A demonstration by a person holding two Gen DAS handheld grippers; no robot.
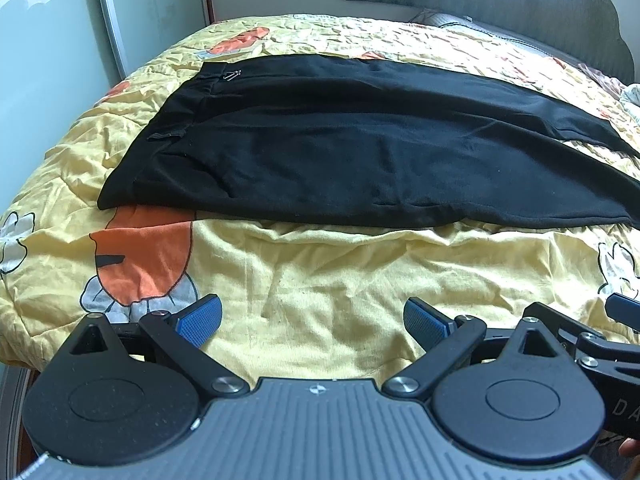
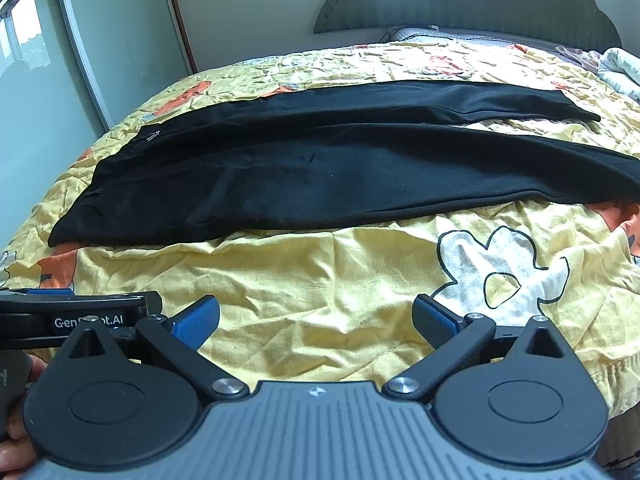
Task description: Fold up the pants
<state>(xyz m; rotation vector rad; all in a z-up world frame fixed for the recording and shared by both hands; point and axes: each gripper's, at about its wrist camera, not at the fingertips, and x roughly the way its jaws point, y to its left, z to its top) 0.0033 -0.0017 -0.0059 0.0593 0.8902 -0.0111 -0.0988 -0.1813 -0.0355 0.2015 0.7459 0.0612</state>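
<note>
Black pants (image 1: 340,152) lie flat across the bed, waistband at the left, both legs running to the right, the near leg overlapping part of the far one. In the right wrist view the same pants (image 2: 320,176) stretch from left to right with the leg ends at the far right. My left gripper (image 1: 314,318) is open over bare quilt, short of the pants' near edge. My right gripper (image 2: 316,322) is open too, beside it and also short of the pants. Nothing sits between either pair of blue pads.
A yellow quilt (image 1: 320,272) with orange and white flower prints covers the bed. A grey headboard (image 2: 460,0) and pillows stand at the back. A mirrored wardrobe door (image 2: 100,40) is at the left. A crumpled cloth (image 2: 620,68) lies at the far right. A hand (image 2: 16,452) holds the left tool.
</note>
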